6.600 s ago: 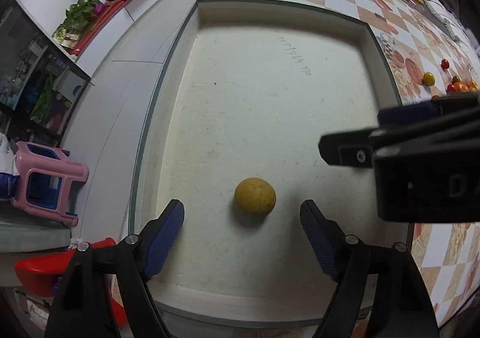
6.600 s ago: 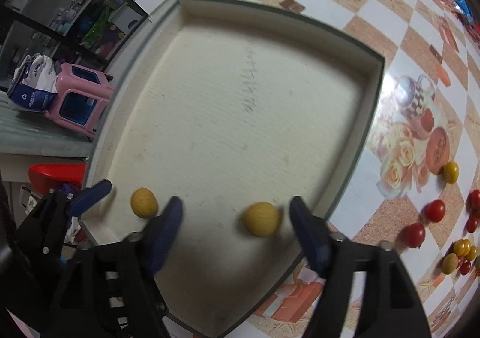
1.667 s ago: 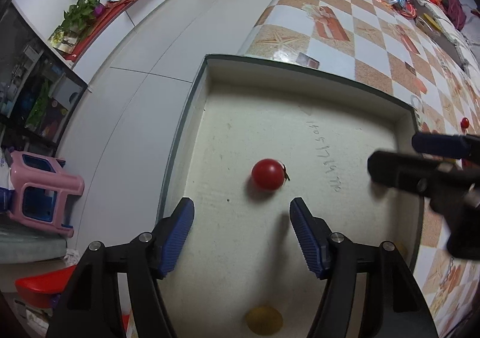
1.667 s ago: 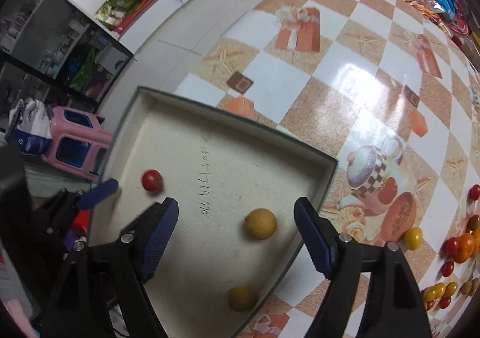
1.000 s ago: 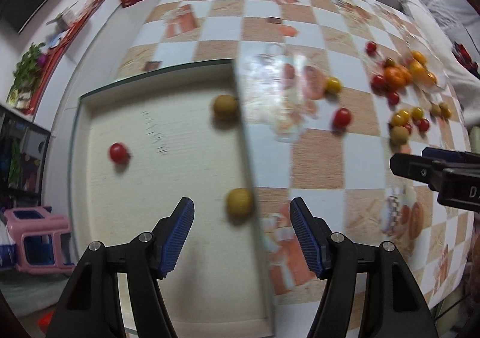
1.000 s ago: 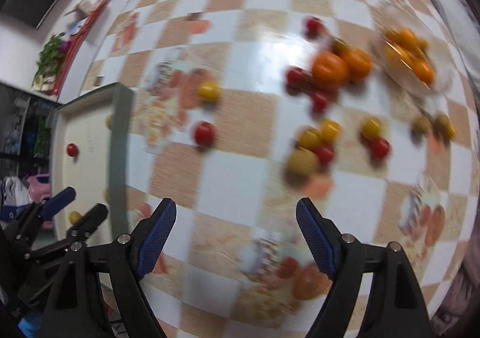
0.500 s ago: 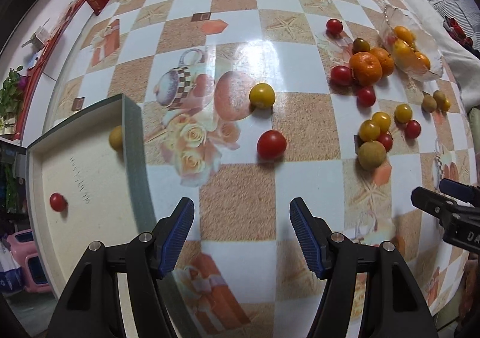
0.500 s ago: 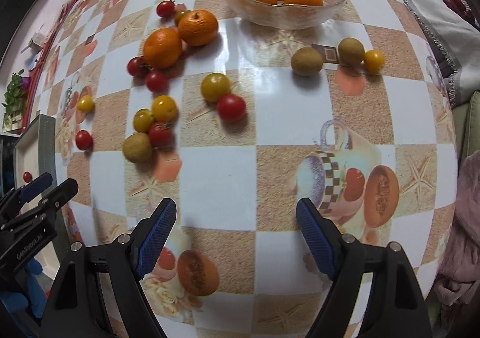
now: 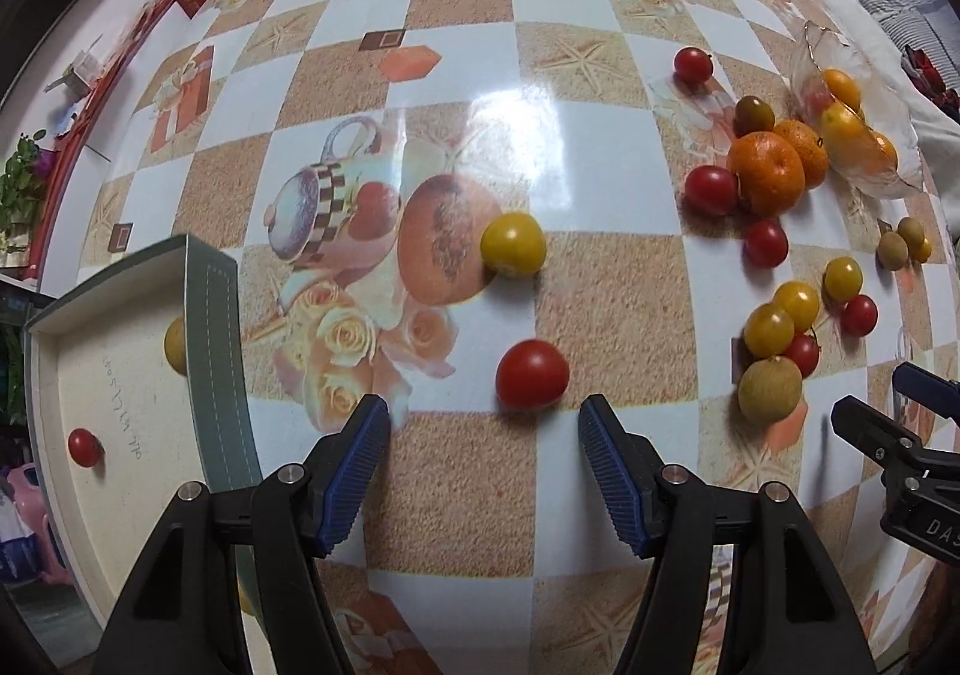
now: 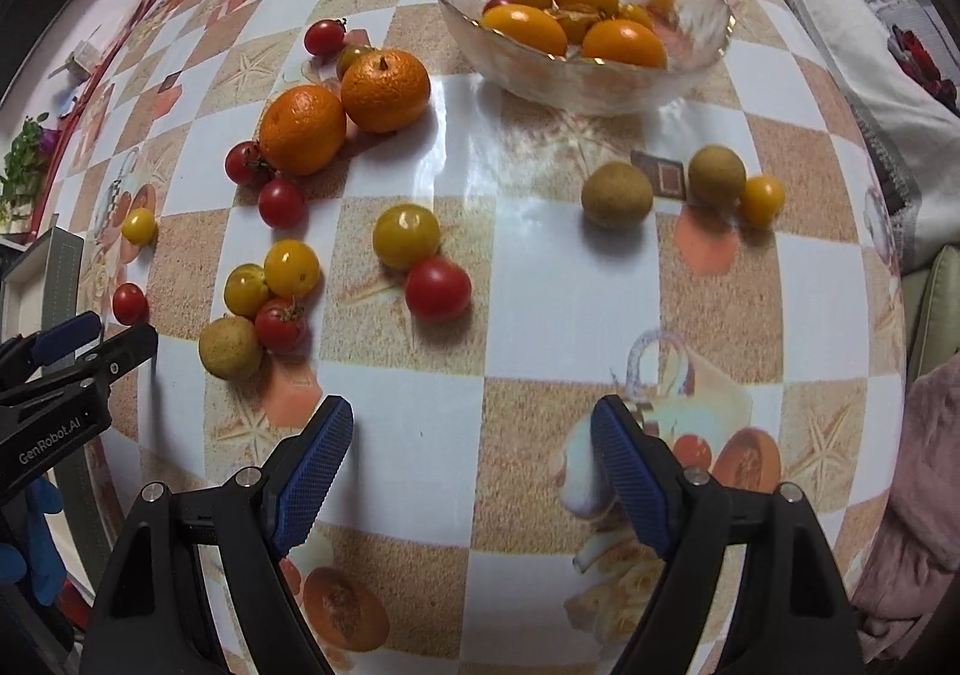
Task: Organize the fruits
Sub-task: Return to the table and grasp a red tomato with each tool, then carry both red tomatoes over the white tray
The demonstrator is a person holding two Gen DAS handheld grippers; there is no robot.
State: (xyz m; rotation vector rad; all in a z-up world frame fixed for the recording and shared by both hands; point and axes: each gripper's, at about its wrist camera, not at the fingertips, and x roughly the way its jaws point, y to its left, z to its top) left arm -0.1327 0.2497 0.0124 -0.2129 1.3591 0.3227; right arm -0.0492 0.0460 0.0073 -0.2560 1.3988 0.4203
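Observation:
My left gripper (image 9: pixel 483 423) is open and empty, just short of a red tomato (image 9: pixel 532 373) on the tablecloth; a yellow tomato (image 9: pixel 513 245) lies beyond it. The shallow tray (image 9: pixel 210 315) at the left holds a small red tomato (image 9: pixel 84 447) and a tan fruit (image 9: pixel 175 345). My right gripper (image 10: pixel 471 435) is open and empty over bare tablecloth. Ahead of it lie a yellow tomato (image 10: pixel 406 236) touching a red tomato (image 10: pixel 437 288), two oranges (image 10: pixel 303 129), a tan fruit (image 10: pixel 616 194) and a cluster with another tan fruit (image 10: pixel 230 347). A glass bowl (image 10: pixel 690 69) holds orange fruits.
The left gripper's tip (image 10: pixel 90 345) shows at the left edge of the right wrist view, beside the tray's corner (image 10: pixel 57 261). The table edge curves at the right, with grey fabric (image 10: pixel 888 93) and pink cloth (image 10: pixel 918 495) beyond it.
Both grippers have left the tray and swung right over the tablecloth. The left has closed in on the red tomato; the right has moved nearer the scattered fruit. Both stay open.

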